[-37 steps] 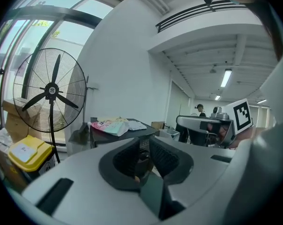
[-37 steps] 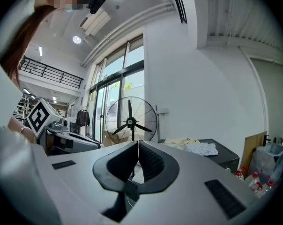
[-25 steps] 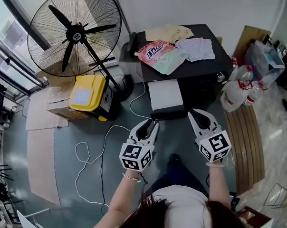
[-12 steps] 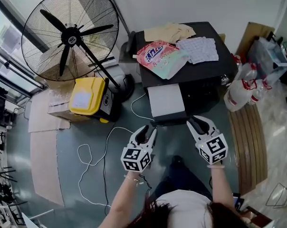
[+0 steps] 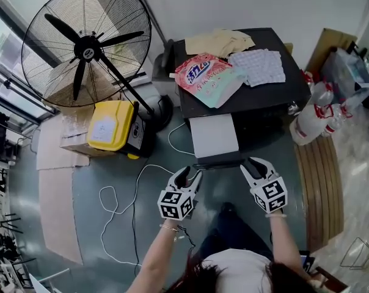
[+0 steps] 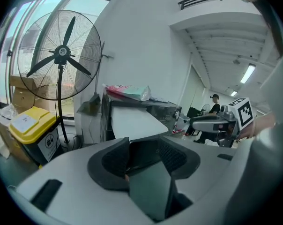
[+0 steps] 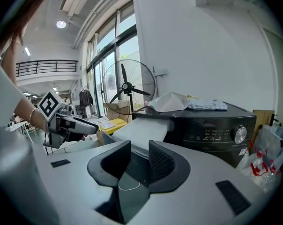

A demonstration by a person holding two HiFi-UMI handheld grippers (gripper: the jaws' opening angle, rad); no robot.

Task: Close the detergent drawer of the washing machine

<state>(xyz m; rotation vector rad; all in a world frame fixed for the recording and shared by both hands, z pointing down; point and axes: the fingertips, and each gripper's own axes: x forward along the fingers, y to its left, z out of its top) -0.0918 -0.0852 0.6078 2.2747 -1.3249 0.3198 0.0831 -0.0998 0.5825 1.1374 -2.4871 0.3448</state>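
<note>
The black washing machine stands against the far wall with its white detergent drawer pulled out toward me. Both grippers hover just in front of the drawer's dark front edge. My left gripper is at the left end of that edge, my right gripper at its right end. In the left gripper view the left gripper is opening, and the drawer lies just beyond the gap. In the right gripper view the right gripper is opening too, with the drawer ahead; no pad presses on anything.
A pink detergent bag and folded cloths lie on the machine. A big standing fan, a yellow bin and a white cable are at the left. Plastic bottles and wooden slats sit at the right.
Both grippers have sunk to the level of the drawer's front edge and come closer to it. Their jaws have spread wider.
</note>
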